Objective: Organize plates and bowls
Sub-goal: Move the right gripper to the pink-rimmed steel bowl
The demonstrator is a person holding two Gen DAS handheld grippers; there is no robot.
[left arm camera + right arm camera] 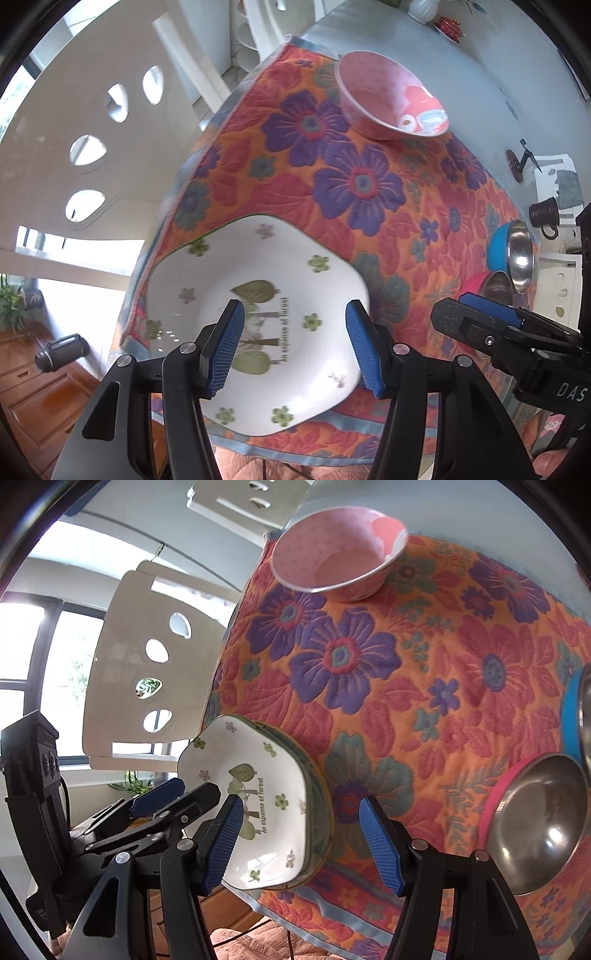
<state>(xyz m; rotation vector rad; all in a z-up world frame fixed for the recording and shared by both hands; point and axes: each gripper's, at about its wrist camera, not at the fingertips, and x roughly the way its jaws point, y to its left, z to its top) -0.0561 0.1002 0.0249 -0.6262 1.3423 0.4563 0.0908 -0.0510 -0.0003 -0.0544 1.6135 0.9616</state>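
A white plate with green flowers and trees (pixel 280 332) lies on the flowered cloth (pixel 369 229) near its front corner; in the right wrist view (pixel 258 801) it tops a small stack of like plates. My left gripper (pixel 295 347) is open above it, holding nothing. My right gripper (pixel 303 842) is open and empty, just right of the stack. A pink bowl (pixel 388 99) stands at the cloth's far side, also in the right wrist view (pixel 336 550). A pink-sided steel bowl (pixel 535 830) and a blue-sided steel bowl (pixel 576 716) stand at the right.
A white chair with oval holes (pixel 147 672) stands beyond the table's left edge. A dark cup (pixel 545 212), papers and a white vase (pixel 423 9) sit on the grey table beyond the cloth. The right gripper (pixel 491 317) shows at the left view's right side.
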